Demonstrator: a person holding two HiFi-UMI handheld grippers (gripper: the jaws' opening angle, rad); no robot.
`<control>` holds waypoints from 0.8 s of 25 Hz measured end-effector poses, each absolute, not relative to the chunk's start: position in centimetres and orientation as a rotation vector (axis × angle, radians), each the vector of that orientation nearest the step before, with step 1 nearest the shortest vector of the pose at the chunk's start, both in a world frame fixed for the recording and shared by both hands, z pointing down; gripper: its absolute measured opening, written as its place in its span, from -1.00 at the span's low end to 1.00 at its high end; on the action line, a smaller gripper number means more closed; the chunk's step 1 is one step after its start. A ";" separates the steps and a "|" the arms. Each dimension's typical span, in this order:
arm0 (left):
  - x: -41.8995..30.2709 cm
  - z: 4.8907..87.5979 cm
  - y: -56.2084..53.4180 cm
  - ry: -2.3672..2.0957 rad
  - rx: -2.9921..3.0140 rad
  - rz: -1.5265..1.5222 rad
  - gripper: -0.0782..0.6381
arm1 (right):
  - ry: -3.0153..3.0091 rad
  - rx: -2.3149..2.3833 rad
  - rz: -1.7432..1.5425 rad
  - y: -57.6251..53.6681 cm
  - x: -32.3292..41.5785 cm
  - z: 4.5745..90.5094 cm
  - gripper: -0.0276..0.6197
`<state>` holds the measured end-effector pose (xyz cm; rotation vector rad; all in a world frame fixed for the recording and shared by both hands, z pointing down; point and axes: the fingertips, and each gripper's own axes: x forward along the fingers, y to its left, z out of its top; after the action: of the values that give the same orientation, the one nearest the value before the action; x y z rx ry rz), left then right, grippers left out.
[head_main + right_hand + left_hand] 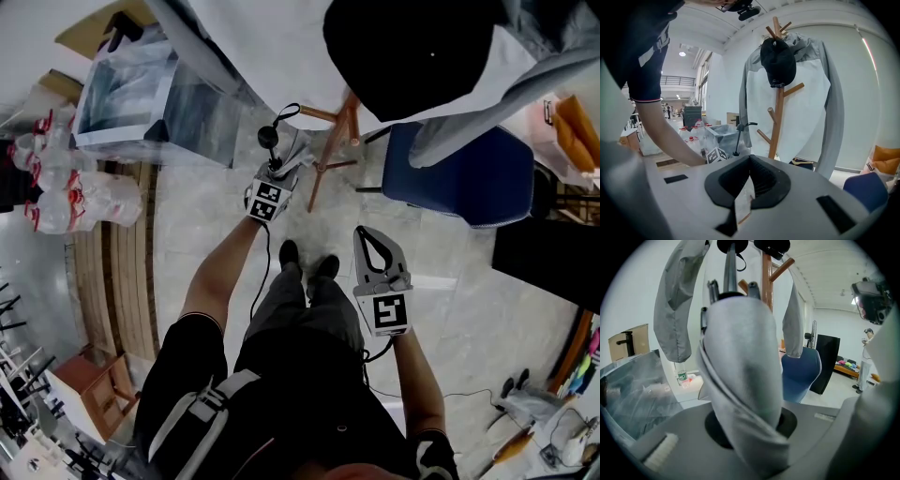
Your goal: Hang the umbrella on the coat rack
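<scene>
Umbrella, grey fabric and folded [740,380], is pinched in the jaws of the left gripper [278,178], its black handle with the cord loop [269,137] aimed up at the bare-wood coat rack [767,282] but not yet on any peg. The right gripper [373,246] hangs lower beside the person, jaws pressed together on nothing. From where I stand, the top pegs look taken by a black cap [778,61] and a pale grey jacket [825,93], so I'd go for the free slanting peg [793,89]: bring the loop over its tip, settle it down the slope, and only then ease the grip
</scene>
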<state>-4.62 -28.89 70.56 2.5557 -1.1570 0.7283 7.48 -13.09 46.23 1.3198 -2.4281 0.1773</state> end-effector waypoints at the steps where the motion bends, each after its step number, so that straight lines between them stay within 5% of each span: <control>1: -4.6 70.7 -28.9 -1.154 2.556 0.725 -0.66 | -2.426 1.319 0.181 -13.0 7.4 46.4 -0.91; 20: -3.2 73.5 -29.8 -1.096 2.553 0.717 -0.66 | -2.413 1.305 0.249 -13.1 7.2 48.3 -0.91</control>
<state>-3.23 -29.80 73.52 2.5535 -1.0956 0.7165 7.24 -13.12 48.27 1.3052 -2.4132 0.2495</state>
